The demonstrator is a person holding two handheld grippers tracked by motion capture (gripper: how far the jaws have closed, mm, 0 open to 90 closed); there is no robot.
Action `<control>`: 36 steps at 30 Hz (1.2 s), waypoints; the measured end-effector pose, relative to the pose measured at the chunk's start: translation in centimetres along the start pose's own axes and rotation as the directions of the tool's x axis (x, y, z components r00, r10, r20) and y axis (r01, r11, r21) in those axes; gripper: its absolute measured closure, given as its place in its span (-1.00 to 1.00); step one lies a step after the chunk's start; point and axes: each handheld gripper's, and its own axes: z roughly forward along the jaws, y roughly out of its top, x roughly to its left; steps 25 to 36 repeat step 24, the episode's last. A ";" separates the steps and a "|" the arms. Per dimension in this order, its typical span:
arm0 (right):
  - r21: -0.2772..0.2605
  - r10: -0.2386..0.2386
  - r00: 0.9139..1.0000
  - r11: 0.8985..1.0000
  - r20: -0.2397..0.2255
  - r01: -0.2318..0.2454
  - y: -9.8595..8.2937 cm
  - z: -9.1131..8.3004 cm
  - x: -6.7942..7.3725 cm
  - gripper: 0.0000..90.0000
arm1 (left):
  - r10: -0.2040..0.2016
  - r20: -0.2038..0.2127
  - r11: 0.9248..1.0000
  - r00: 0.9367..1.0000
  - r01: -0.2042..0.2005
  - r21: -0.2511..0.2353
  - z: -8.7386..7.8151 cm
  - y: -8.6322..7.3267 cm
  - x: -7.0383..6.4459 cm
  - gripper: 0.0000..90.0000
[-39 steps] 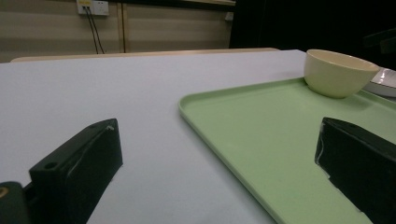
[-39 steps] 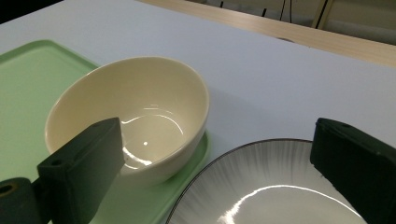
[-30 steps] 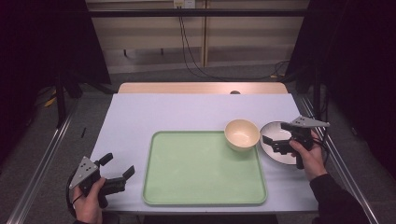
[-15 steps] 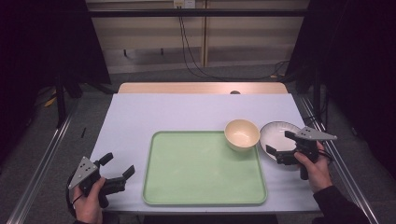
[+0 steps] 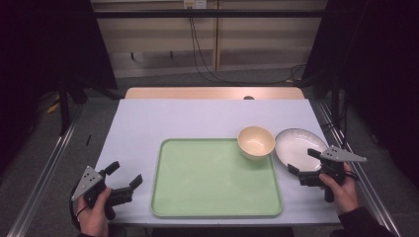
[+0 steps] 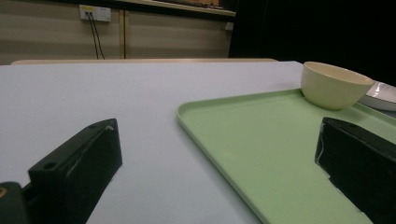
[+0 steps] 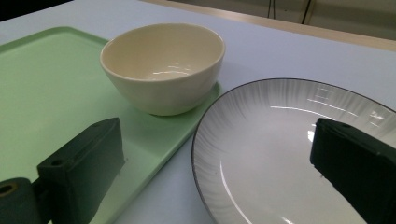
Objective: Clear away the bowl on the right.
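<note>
A light green tray (image 5: pixel 207 182) lies flat in the middle of the white table. A cream bowl (image 5: pixel 255 141) stands upright in the tray's far right corner. Beside it on the table rests a white plate (image 5: pixel 298 146) with a dark rim. My right gripper (image 5: pixel 302 161) hovers open at the plate's near edge, its jaws spread with the plate (image 7: pixel 280 154) and bowl (image 7: pixel 163 65) beyond them. My left gripper (image 5: pixel 125 176) is open and empty at the table's front left corner, pointing toward the tray (image 6: pixel 280 154).
The table (image 5: pixel 197 118) has a wooden strip along its far edge. Cables hang down the wall behind. Metal rails run along the floor on both sides of the table.
My right gripper has drawn back toward the table's front edge, off the plate's middle to its near rim. The left gripper has stayed where it was.
</note>
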 end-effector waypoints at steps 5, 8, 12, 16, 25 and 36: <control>-0.020 0.020 1.000 1.000 -0.002 -0.020 -0.6 -1.0 0.3 -0.95 | 0.001 -0.002 1.000 1.000 -0.001 0.000 -0.1 0.0 0.0 -0.99; -0.014 0.026 1.000 1.000 -0.002 -0.026 -1.0 -1.4 0.6 -0.95 | -0.003 -0.004 1.000 1.000 0.003 -0.003 -0.1 0.0 0.0 -0.99; 0.000 0.015 1.000 1.000 0.004 -0.015 -1.6 -2.1 0.7 -0.96 | -0.002 -0.004 1.000 1.000 0.002 -0.003 -0.2 0.0 0.0 -0.99; 0.005 0.031 1.000 1.000 0.004 -0.031 -1.9 -2.4 0.6 -0.96 | -0.006 -0.006 1.000 1.000 0.006 -0.004 -0.1 0.0 0.1 -0.99; 0.013 0.018 1.000 1.000 -0.015 -0.018 -2.1 -1.9 1.0 -0.92 | -0.011 0.005 1.000 1.000 0.011 -0.001 0.0 0.0 0.1 -0.99; 0.013 0.018 1.000 1.000 -0.015 -0.018 -2.1 -1.9 1.0 -0.92 | -0.011 0.005 1.000 1.000 0.011 -0.001 0.0 0.0 0.1 -0.99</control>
